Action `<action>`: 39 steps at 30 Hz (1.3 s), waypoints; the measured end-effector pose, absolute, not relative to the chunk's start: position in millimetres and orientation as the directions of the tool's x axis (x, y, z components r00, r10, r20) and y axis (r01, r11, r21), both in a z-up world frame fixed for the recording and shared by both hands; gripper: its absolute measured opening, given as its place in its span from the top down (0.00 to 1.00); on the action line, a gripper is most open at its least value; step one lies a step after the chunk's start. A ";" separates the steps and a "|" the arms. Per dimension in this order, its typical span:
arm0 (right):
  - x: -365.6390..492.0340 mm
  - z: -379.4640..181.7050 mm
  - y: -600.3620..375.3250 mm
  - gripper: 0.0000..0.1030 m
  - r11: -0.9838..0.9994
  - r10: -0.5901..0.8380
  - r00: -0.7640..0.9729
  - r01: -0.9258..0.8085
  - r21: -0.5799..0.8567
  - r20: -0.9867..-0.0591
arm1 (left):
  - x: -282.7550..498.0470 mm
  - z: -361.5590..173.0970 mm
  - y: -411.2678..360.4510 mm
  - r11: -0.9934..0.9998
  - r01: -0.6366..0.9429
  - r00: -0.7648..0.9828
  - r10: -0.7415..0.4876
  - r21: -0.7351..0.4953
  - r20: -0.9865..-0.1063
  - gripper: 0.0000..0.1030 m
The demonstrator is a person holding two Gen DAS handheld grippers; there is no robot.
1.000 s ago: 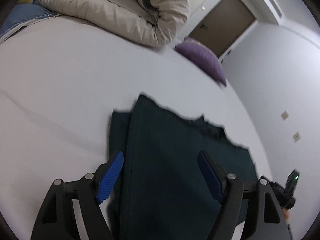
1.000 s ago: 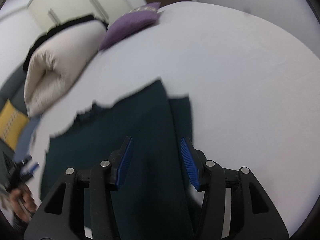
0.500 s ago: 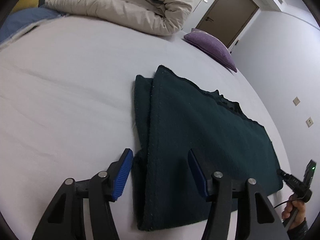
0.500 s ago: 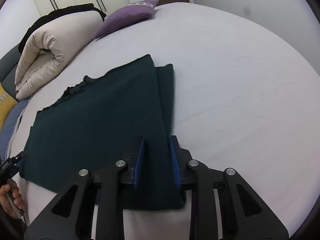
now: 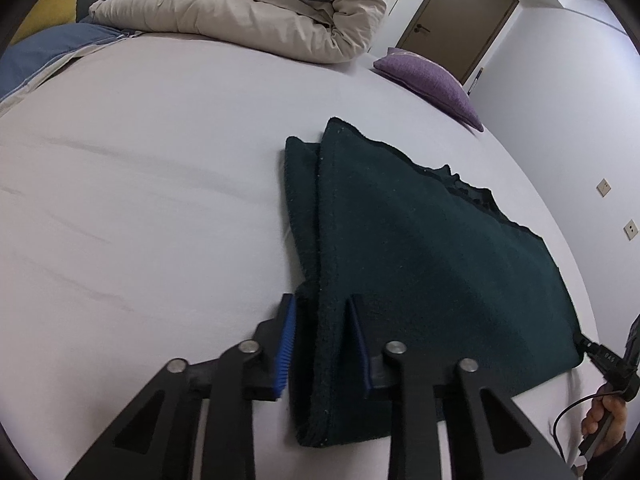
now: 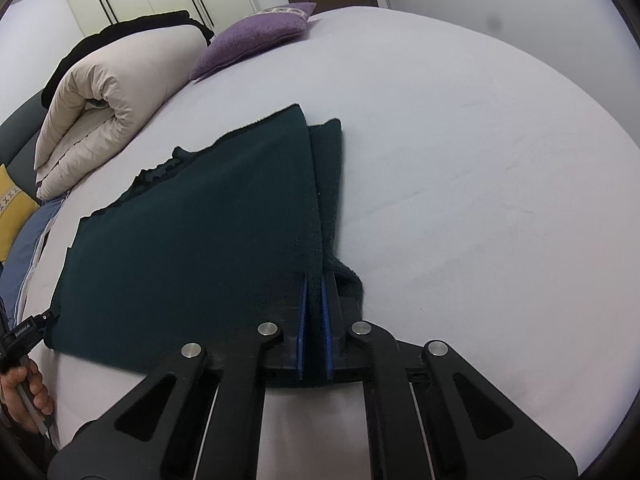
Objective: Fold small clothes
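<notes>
Wide white bed sheet (image 5: 168,200), bare around the work. At far edge: rolled beige quilt (image 5: 256,12), purple cushion (image 5: 428,80).

Mid-sheet, nearer the camera side: dark green knitted garment (image 5: 420,264), lying flat, already folded lengthwise, a narrower under-layer showing along each outer side edge.

Left gripper (image 5: 322,316) at near left corner, blue pads (image 5: 286,344) straddling the doubled edge, gap narrow, cloth between; looks gripped but not tightly, not fully pressed. Right gripper (image 6: 314,292) at near right corner, pads almost together, pinching the doubled edge of the garment (image 6: 192,232).

Likely step: lift near hem and carry toward far edge for a crosswise fold. Advice: firm up left pinch first, catch both layers, raise both corners level and together, keep hem taut, lay down square on far edge.
</notes>
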State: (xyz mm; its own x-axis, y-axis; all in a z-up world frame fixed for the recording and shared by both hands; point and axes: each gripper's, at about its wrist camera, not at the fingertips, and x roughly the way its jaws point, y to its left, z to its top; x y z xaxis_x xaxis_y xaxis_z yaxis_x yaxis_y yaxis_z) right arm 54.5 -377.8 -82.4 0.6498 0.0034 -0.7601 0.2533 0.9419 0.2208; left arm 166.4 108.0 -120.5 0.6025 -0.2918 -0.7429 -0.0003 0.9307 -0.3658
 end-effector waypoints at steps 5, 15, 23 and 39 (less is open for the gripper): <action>48.8 -70.9 -375.4 0.95 0.942 0.004 0.662 0.248 0.225 -0.749 | 166.0 -118.0 106.9 0.933 0.014 0.593 -0.298 -0.361 -0.748 0.83; 40.6 -91.3 -389.8 0.96 0.923 0.024 0.644 0.280 0.265 -0.764 | 160.3 -123.5 113.5 0.920 0.028 0.585 -0.332 -0.391 -0.740 0.90; 49.3 -101.0 -390.6 0.95 0.933 0.030 0.618 0.265 0.244 -0.786 | 151.0 -127.6 116.2 0.911 0.021 0.595 -0.342 -0.411 -0.728 0.93; 66.8 -57.1 -306.1 0.66 0.792 0.455 0.651 0.015 0.610 -0.607 | 150.7 -78.5 31.2 0.895 0.188 0.608 -0.430 -0.404 -0.668 0.56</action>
